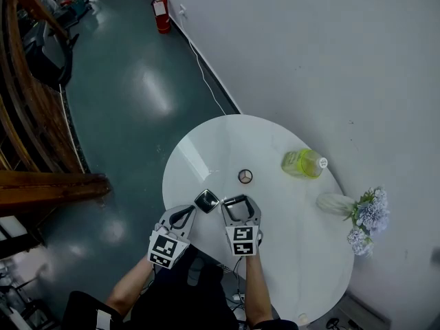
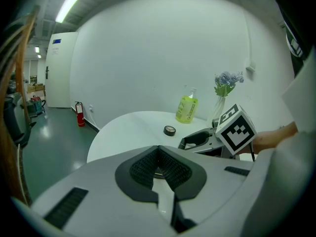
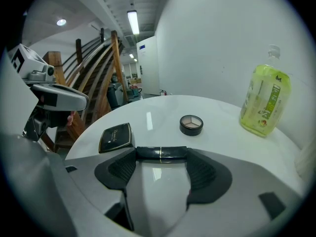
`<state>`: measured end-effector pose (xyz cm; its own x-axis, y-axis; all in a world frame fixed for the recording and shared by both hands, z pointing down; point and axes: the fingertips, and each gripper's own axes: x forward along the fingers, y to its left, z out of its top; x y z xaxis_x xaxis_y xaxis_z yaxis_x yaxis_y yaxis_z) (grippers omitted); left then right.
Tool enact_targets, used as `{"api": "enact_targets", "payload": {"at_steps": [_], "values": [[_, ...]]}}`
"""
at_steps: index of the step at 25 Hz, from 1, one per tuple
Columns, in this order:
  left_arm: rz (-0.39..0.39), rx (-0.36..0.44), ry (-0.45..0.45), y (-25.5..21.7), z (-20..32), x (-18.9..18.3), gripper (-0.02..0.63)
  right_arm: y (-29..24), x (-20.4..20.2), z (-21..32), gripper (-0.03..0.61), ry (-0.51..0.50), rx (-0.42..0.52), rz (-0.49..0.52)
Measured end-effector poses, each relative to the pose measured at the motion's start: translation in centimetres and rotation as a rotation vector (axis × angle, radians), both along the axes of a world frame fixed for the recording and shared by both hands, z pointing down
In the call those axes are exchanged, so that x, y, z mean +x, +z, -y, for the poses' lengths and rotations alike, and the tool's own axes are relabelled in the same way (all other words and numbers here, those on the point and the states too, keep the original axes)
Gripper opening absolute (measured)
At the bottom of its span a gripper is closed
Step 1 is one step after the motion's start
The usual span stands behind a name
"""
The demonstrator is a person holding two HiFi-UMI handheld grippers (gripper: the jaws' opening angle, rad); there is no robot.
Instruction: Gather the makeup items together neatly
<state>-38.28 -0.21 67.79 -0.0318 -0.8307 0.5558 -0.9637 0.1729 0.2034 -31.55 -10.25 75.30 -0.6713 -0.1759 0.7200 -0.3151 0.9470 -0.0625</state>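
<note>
3 makeup items: tube (image 3: 173,153), compact (image 3: 116,137) and eyeshadow (image 3: 191,124), all on the near part of the round white worktop (image 1: 206,150).
Right tongs (image 3: 161,155): jaws partly apart, pads pressed on the 2 ends of the black tube, which lies crosswise at their tips.
Left tongs (image 2: 158,151): jaws together, pads meeting, nothing held.
Compact: black, square, lid shut, flat on the worktop. It lies just past the left tongs' tips and just left of the tube. Whether those tips touch it I cannot tell.
Eyeshadow: round black pan with its pale shades facing up, straight ahead of the right tongs, apart from both tube and compact.
Bottle (image 1: 304,163): yellow-green, upright, right of the eyeshadow and well apart from the tongs.
Vase (image 1: 335,203): white, with pale blue flowers, near the worktop's right edge, beyond the bottle.
</note>
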Motion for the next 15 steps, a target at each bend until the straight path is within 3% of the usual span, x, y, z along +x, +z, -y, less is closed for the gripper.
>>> {"api": "enact_targets", "payload": {"at_steps": [8, 15], "values": [[0.031, 0.029, 0.021, -2.1, 0.5, 1.0, 0.017, -3.3, 2.0, 0.3, 0.311, 0.029, 0.027, 0.039], [0.044, 0.086, 0.118, -4.9, 1.8, 5.4, 0.017, -8.1, 7.0, 0.8, 0.311, 0.104, 0.089, 0.081]]}}
